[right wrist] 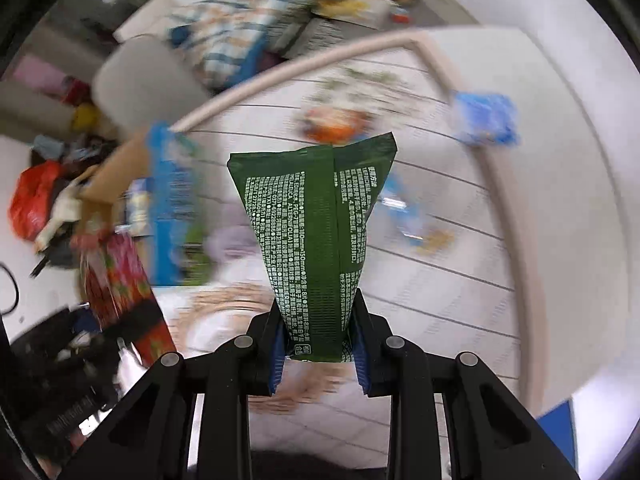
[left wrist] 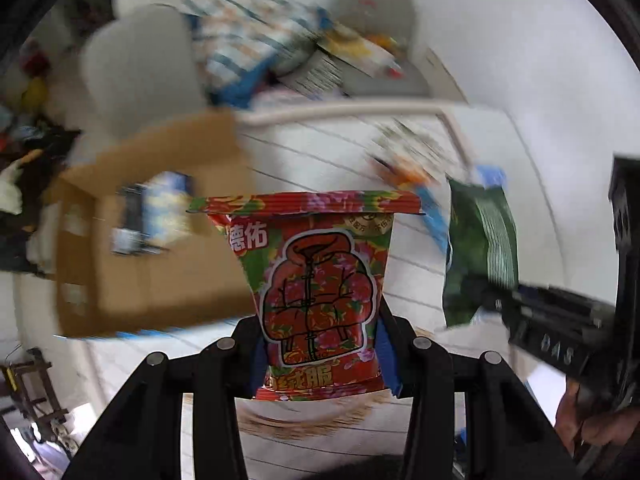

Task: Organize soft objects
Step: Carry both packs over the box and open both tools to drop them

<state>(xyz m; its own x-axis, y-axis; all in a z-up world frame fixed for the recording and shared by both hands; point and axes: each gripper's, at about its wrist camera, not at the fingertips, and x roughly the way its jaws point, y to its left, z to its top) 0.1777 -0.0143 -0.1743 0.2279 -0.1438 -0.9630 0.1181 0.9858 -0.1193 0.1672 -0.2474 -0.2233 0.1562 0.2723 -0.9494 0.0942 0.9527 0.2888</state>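
Observation:
My left gripper (left wrist: 318, 354) is shut on a red floral wipes packet (left wrist: 316, 280) with a jacket drawing, held upright above the white table (left wrist: 320, 148). My right gripper (right wrist: 318, 350) is shut on a dark green packet (right wrist: 316, 224) with white print, also held up above the table. The green packet (left wrist: 478, 248) and the right gripper (left wrist: 560, 336) show at the right of the left wrist view. The red packet (right wrist: 120, 276) shows at the left of the right wrist view. An open cardboard box (left wrist: 148, 232) stands at the left with a blue packet (left wrist: 156, 212) inside.
More packets lie on the table: an orange and white one (right wrist: 340, 120), a blue one (right wrist: 486, 118) at the far right corner and a small blue one (right wrist: 404, 216). A grey chair (left wrist: 140, 68) and a checked cloth (left wrist: 248, 40) stand beyond the table edge. Clutter lies on the floor at the left (right wrist: 36, 196).

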